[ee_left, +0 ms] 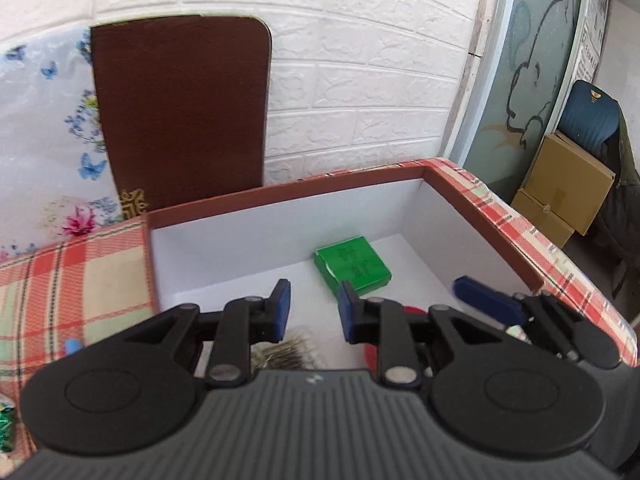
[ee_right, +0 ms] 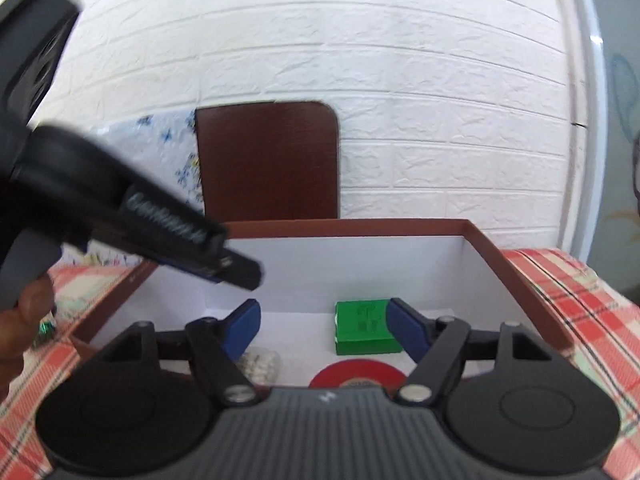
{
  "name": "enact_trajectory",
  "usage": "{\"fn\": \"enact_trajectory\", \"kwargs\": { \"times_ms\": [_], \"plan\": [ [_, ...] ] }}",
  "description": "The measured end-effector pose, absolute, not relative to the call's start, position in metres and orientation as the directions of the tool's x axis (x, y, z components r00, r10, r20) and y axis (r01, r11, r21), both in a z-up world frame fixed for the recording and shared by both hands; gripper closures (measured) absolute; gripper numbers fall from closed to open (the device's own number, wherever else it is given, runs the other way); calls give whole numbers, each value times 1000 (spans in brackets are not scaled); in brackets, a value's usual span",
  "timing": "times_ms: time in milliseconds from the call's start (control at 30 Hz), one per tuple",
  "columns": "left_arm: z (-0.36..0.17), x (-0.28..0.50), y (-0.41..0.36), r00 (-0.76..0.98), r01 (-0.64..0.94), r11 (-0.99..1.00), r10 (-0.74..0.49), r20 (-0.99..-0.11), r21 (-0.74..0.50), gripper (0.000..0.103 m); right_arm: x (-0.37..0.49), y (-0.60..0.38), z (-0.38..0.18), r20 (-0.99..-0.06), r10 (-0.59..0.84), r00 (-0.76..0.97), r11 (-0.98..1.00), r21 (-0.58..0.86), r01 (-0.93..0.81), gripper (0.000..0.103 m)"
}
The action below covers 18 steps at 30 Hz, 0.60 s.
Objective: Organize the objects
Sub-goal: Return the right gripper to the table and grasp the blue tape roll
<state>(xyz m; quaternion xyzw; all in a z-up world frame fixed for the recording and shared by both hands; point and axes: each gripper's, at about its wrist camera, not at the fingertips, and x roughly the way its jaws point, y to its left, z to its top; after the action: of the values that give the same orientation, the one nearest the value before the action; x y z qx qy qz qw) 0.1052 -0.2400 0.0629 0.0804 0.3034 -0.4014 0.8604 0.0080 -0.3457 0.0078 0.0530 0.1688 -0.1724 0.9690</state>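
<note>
Green packet (ee_left: 353, 265) is lying flat on the white floor of the open plaid-sided box (ee_left: 484, 216), sitting just above center-right in the left wrist frame, ahead of and slightly right of the left gripper (ee_left: 314, 308). Its long axis is running diagonally from upper left to lower right there. That gripper is hovering over the box with its jaws parted moderately, gripping nothing. In the right wrist frame the packet (ee_right: 366, 328) is sitting right of center, just inside the right finger of the right gripper (ee_right: 326, 330), which is gaping wide and empty. A red disc (ee_right: 356, 374) is resting below the packet. Judging by this, the right gripper is nearer.
</note>
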Motion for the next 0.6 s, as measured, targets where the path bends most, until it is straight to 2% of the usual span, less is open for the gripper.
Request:
{"fn": "enact_trajectory", "kwargs": {
  "times_ms": [233,367,600],
  "plan": [
    [77,75,-195,513,748,659,-646,-565,-75,74,-41,-333,27,-263,-358,896,896,173,409,33],
    [71,59,-170,545,729,683,-614,-572,-38,74,-52,-315,40,-235,-347,908,904,176,391,33],
    [55,61,-111,629,629,778,-502,-593,8,74,-46,-263,41,-292,-240,926,945,148,292,33]
  ]
}}
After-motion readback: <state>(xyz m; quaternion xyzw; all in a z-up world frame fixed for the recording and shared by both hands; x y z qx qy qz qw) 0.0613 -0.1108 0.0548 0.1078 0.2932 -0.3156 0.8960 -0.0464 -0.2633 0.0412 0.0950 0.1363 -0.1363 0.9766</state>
